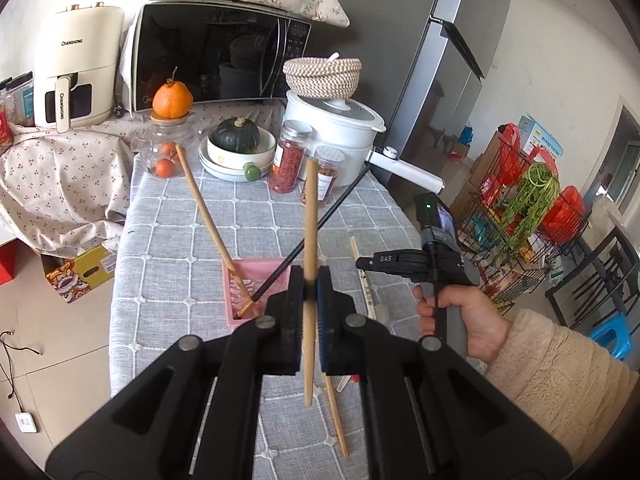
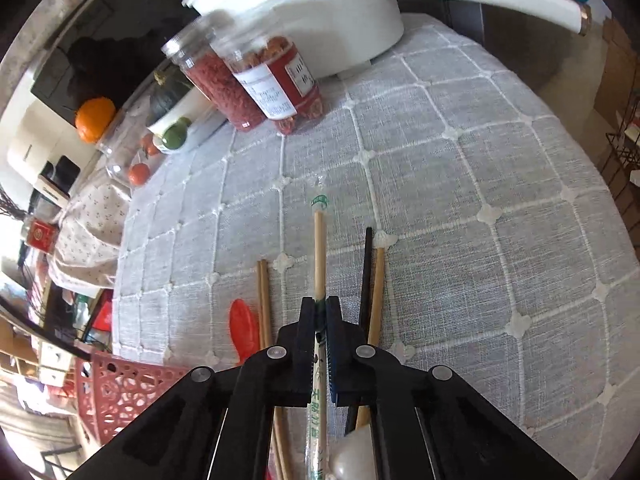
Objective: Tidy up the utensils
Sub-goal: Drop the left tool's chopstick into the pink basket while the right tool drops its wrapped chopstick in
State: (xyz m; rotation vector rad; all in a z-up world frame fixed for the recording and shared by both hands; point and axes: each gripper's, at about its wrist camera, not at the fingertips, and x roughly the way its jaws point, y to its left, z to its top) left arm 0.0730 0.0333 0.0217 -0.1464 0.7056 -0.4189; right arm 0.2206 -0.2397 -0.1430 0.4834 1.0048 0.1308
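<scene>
Gripping | left tool (image 1: 310,292) clamps bare wooden chopstick (image 1: 310,240) | right tool (image 2: 320,312) clamps wrapped chopsticks (image 2: 319,248)

**Two wrist cams, one table**

The table (image 1: 168,216) is seen slanting down from above the left gripper (image 1: 310,280); the right view sits closer, steeper. Both catch the red jars (image 1: 289,157) and white pot (image 2: 320,12).
</scene>
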